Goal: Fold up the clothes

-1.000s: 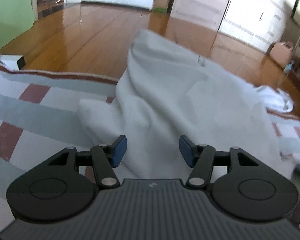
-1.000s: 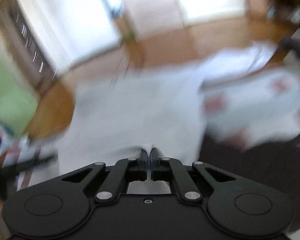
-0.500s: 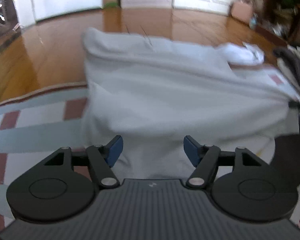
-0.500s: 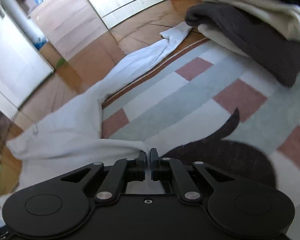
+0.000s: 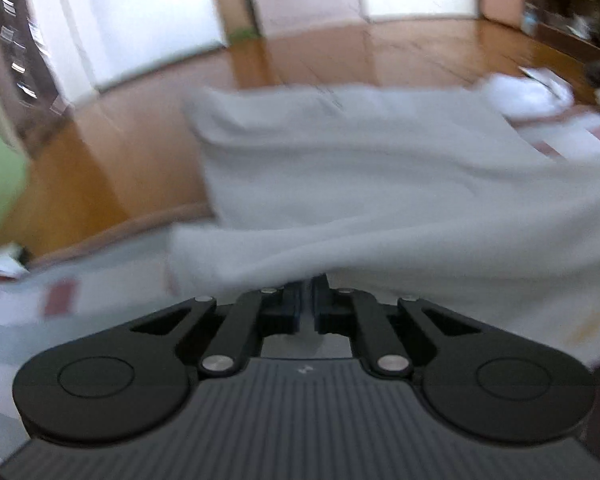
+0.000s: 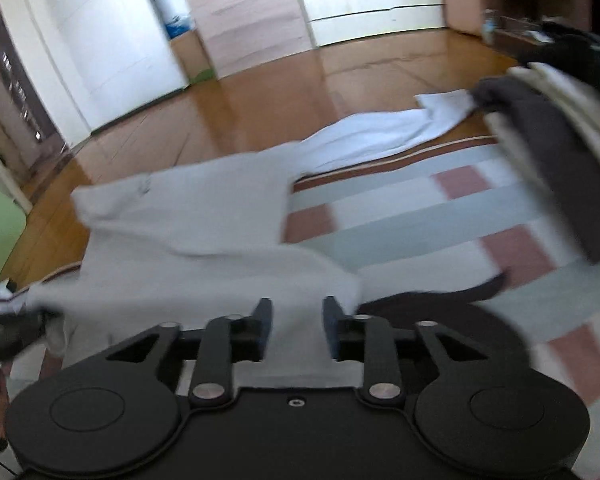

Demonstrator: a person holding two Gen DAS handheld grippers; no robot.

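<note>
A white garment point(image 5: 380, 184) is spread across the near edge of a checked rug point(image 6: 440, 216) and out onto the wooden floor point(image 5: 340, 56), with a sleeve point(image 6: 384, 136) trailing away along the rug's border toward a stack of folded clothes point(image 6: 548, 152) at the right. In the left wrist view, the left gripper point(image 5: 307, 300) is seen with its jaws drawn almost together; they have just been closing, and a fold of the garment's near hem is pinched between them, the cloth rising in a ridge from the fingertips. The picture is blurred, so the exact line of the hem cannot be told. In the right wrist view, the right gripper point(image 6: 296, 320) is seen with its jaws parted; they have just been opening, and the garment's lower corner lies flat between and beneath the blue pads point(image 6: 265, 332) without being pressed by them. A dark shadow is cast on the rug just to the right of that gripper. At the far left of the same view a dark, blurred shape is seen by the garment's other end, and what it is cannot be told. White cabinet doors point(image 6: 112, 40) and a pink bag point(image 6: 464, 8) are seen beyond the floor.
</note>
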